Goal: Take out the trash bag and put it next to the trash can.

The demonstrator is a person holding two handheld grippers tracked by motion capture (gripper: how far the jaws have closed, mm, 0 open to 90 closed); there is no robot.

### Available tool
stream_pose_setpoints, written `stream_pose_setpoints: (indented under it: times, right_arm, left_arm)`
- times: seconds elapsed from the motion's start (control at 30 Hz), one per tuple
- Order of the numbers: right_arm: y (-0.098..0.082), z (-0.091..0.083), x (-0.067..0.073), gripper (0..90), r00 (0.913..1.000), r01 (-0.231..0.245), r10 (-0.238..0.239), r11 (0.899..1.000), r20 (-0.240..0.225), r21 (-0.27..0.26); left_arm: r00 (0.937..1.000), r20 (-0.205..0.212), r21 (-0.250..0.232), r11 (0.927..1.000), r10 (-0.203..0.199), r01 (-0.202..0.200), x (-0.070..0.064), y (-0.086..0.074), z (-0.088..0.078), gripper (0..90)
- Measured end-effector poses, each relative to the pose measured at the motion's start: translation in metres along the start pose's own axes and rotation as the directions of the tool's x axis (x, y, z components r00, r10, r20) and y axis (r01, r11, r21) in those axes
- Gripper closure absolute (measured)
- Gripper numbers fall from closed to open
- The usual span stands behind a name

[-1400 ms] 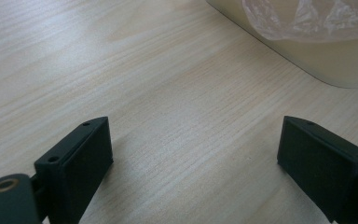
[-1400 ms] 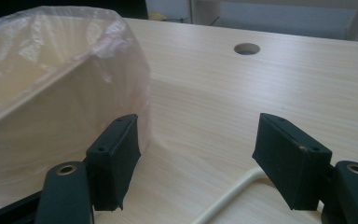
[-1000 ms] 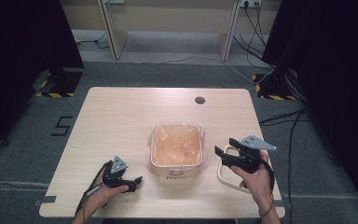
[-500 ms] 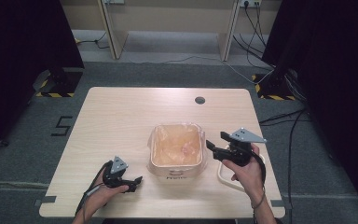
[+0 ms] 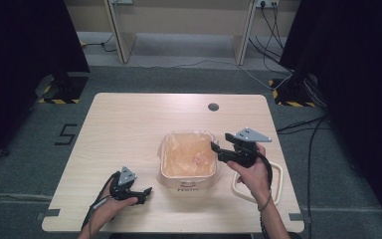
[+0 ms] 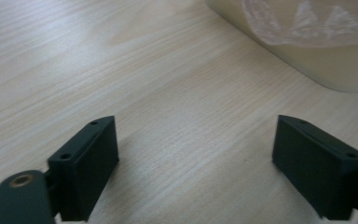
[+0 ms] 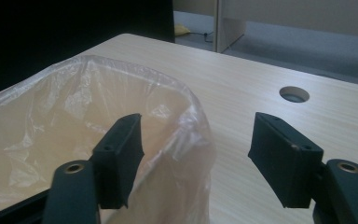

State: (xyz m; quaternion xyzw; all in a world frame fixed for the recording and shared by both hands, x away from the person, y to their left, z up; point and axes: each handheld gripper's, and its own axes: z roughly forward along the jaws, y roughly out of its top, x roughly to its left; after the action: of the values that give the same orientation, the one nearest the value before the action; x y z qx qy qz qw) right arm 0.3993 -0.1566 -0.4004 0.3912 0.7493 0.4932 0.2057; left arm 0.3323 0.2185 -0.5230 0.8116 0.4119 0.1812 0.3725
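Note:
A cream square bin [image 5: 188, 183] lined with a clear plastic bag [image 5: 186, 154] stands on the wooden table [image 5: 129, 129], right of the middle. My right gripper [image 5: 216, 148] hovers at the bin's right rim and points left. In the right gripper view its jaws [image 7: 196, 133] stand open astride the bag's rim [image 7: 186, 107], one over the inside and one outside, without pressing it; they have just been closing a little. My left gripper [image 5: 146, 191] rests low at the table's front left, open [image 6: 196, 149] over bare wood, its jaws having narrowed slightly with nothing between them.
A cream ring-shaped frame [image 5: 276, 172] lies flat on the table to the right of the bin, under my right forearm. A round cable hole [image 5: 213, 106] sits near the far edge. Black curtains flank both sides.
My right gripper has moved left and slightly up, from above the ring frame to the bin's right rim. The left hand has stayed put.

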Motion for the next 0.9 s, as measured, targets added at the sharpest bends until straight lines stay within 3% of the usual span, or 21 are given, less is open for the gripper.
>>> stream_pose_setpoints:
  times: [0.17,0.23,0.27,0.3,0.33,0.37,0.4,0.43,0.47,0.5,0.53,0.57,0.6,0.7,0.73,0.9]
  right_arm:
    - [0.003,0.009,0.002,41.7,0.9997,0.021,-0.020,1.000,-0.014,0.007]
    - [0.004,0.013,0.003,42.6,0.9994,0.029,-0.029,1.000,-0.020,0.008]
    - [0.004,0.013,0.003,42.6,0.9994,0.029,-0.029,1.000,-0.020,0.008]
    - [0.005,0.016,0.004,43.8,0.9991,0.033,-0.033,0.999,-0.026,0.008]
    - [0.005,0.017,0.004,44.6,0.9990,0.034,-0.033,0.999,-0.028,0.009]
    - [0.005,0.017,0.004,44.6,0.9990,0.034,-0.033,0.999,-0.028,0.009]
    - [0.005,0.021,0.004,47.3,0.9988,0.038,-0.038,0.999,-0.032,0.014]
    - [0.005,0.021,0.004,47.3,0.9988,0.038,-0.038,0.999,-0.032,0.014]
    - [0.005,0.025,0.003,48.9,0.9990,0.036,-0.036,0.999,-0.027,0.024]
    - [0.004,0.026,0.003,50.6,0.9988,0.037,-0.037,0.999,-0.032,0.025]
    - [0.004,0.026,0.003,50.6,0.9988,0.037,-0.037,0.999,-0.032,0.025]
    - [0.004,0.027,0.003,52.1,0.9986,0.040,-0.039,0.999,-0.037,0.027]
    - [0.003,0.029,0.003,56.2,0.9985,0.043,-0.043,0.999,-0.035,0.022]
    - [0.003,0.030,0.002,59.1,0.9984,0.047,-0.047,0.999,-0.033,0.017]
    - [0.002,0.030,0.001,64.2,0.9984,0.045,-0.044,0.999,-0.036,0.017]
    - [0.003,0.034,0.002,70.5,0.9982,0.051,-0.050,0.998,-0.032,0.025]
  left_arm:
    - [0.9998,0.013,-0.060,0.9980,0.018,-0.017,-0.008,0.006,-0.004,15.4]
    - [0.9989,0.039,-0.137,0.9903,0.027,-0.022,-0.013,0.012,-0.010,15.3]
    - [0.9989,0.039,-0.137,0.9903,0.027,-0.022,-0.013,0.012,-0.010,15.2]
    - [0.9978,0.062,-0.175,0.9846,0.021,-0.010,-0.015,0.014,-0.012,15.2]
    - [0.9962,0.082,-0.236,0.9716,0.028,-0.007,-0.019,0.019,-0.016,15.1]
    - [0.9962,0.082,-0.236,0.9716,0.028,-0.007,-0.019,0.019,-0.016,15.1]
    - [0.9943,0.095,-0.303,0.9529,0.049,-0.018,-0.025,0.024,-0.021,15.1]
    - [0.9943,0.095,-0.303,0.9529,0.049,-0.018,-0.025,0.024,-0.021,15.0]
    - [0.9919,0.106,-0.349,0.9366,0.070,-0.028,-0.031,0.028,-0.027,15.0]
    - [0.9913,0.104,-0.367,0.9294,0.082,-0.038,-0.034,0.031,-0.029,15.1]
    - [0.9913,0.104,-0.367,0.9294,0.082,-0.038,-0.034,0.031,-0.029,15.9]
    - [0.9893,0.112,-0.382,0.9232,0.093,-0.044,-0.036,0.033,-0.032,15.9]
    - [0.9867,0.114,-0.409,0.9105,0.116,-0.060,-0.041,0.036,-0.035,18.8]
    - [0.9831,0.124,-0.413,0.9077,0.135,-0.073,-0.045,0.038,-0.036,19.3]
    - [0.9811,0.124,-0.418,0.9046,0.148,-0.084,-0.048,0.039,-0.036,21.3]
    - [0.9800,0.129,-0.434,0.8973,0.151,-0.081,-0.051,0.040,-0.036,28.9]
